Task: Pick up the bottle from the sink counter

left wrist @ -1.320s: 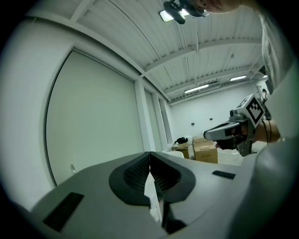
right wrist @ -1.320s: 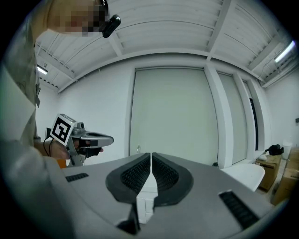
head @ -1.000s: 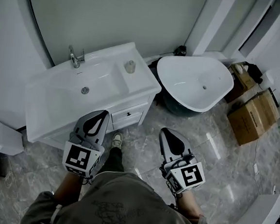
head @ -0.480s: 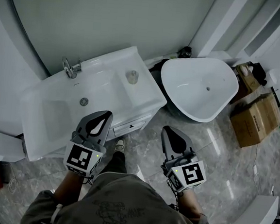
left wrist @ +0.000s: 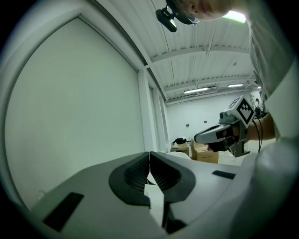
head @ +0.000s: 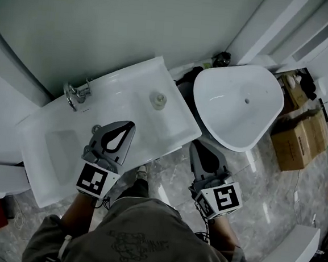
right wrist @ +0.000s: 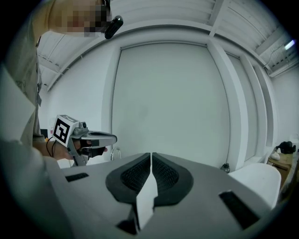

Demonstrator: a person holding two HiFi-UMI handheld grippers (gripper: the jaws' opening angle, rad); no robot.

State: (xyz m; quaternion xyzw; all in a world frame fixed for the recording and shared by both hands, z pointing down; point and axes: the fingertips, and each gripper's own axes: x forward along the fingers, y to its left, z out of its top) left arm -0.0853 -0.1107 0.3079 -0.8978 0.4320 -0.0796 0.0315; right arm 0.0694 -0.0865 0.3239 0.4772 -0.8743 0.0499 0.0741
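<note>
Closing in on the sink, both grippers empty, bottle not yet reached.
Nearest, the left gripper (head: 129,126) and right gripper (head: 197,147) both have jaws pressed together with nothing between them. Compared with a second ago, head and hands have moved in. The left gripper now overhangs the near edge of the sink surface (head: 173,125), and the right sits off its right corner, over the floor. The bottle (head: 158,100) stands upright on the surface right of the basin, just beyond the left tip and clear of it. The faucet (head: 76,94) is at far left. My read: the approach is on, the jaws must spread before the final reach, and the left looks closer.
</note>
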